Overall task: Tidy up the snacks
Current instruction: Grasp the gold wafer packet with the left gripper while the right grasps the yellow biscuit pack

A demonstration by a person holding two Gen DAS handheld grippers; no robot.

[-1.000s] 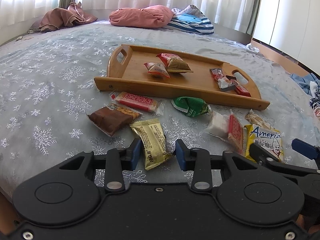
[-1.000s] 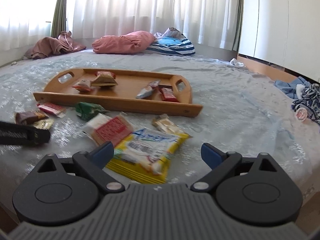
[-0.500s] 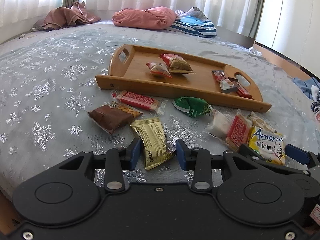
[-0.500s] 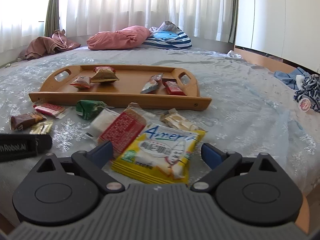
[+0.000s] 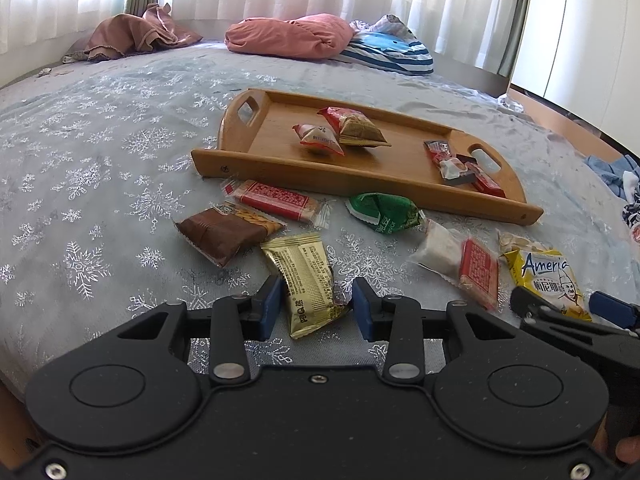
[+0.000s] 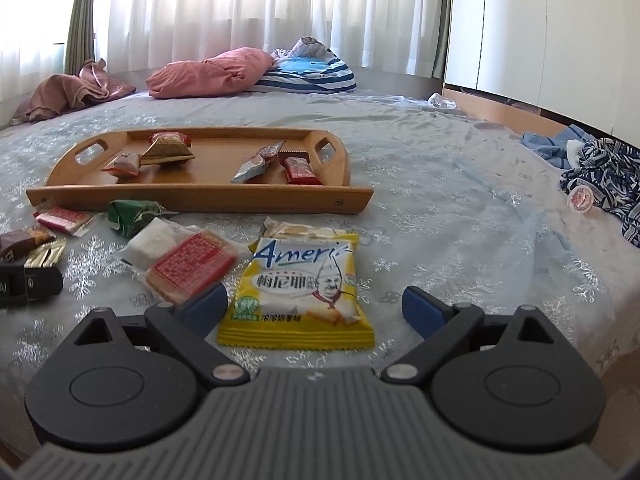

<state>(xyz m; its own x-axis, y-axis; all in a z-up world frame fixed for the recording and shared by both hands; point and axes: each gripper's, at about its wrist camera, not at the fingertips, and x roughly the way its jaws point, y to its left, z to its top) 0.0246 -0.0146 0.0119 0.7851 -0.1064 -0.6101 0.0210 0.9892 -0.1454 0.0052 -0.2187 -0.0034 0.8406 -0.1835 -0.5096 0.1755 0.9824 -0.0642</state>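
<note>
Gripping a gold snack packet [image 5: 308,284] in the left claw [image 5: 316,308], right claw [image 6: 314,308] gaping wide around yellow "Ameri" pack [image 6: 298,292], not pinching it.

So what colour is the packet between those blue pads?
Gold with dark print: the snack packet, seen best from the left wrist.

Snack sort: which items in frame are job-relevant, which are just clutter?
Job:
wooden tray
gold packet between the left gripper jaws
yellow packet between the open right gripper jaws
green packet
brown packet
red bar
red-and-white packet

Lying about:
pink pillow
striped cushion
brown cloth
blue clothes
</note>
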